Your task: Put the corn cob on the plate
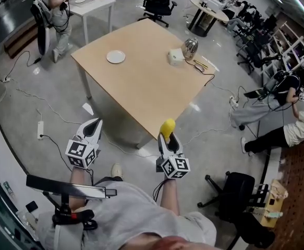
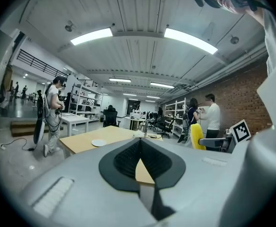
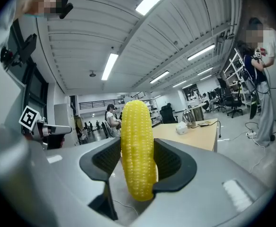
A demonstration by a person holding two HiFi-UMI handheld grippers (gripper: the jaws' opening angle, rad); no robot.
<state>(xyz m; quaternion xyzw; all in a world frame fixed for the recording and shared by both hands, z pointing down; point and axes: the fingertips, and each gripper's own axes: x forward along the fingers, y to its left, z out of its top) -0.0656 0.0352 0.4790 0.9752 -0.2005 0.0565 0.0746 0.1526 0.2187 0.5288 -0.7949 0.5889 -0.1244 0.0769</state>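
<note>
A yellow corn cob (image 1: pixel 167 127) stands upright between the jaws of my right gripper (image 1: pixel 166 135), which is shut on it just off the near corner of the wooden table (image 1: pixel 141 87). In the right gripper view the corn cob (image 3: pixel 138 150) fills the gap of the right gripper (image 3: pixel 138 167). A small white plate (image 1: pixel 116 57) lies on the far left part of the table, also seen as the plate (image 2: pixel 99 143) in the left gripper view. My left gripper (image 1: pixel 92 128) hovers over the floor left of the table. The left gripper (image 2: pixel 140 150) is shut and holds nothing.
A white box (image 1: pixel 176 57), a shiny metal pot (image 1: pixel 190 47) and a cable (image 1: pixel 203 66) sit at the table's far right corner. A black office chair (image 1: pixel 240 191) stands at my right. Cables and a power strip (image 1: pixel 40 130) lie on the floor. People stand nearby.
</note>
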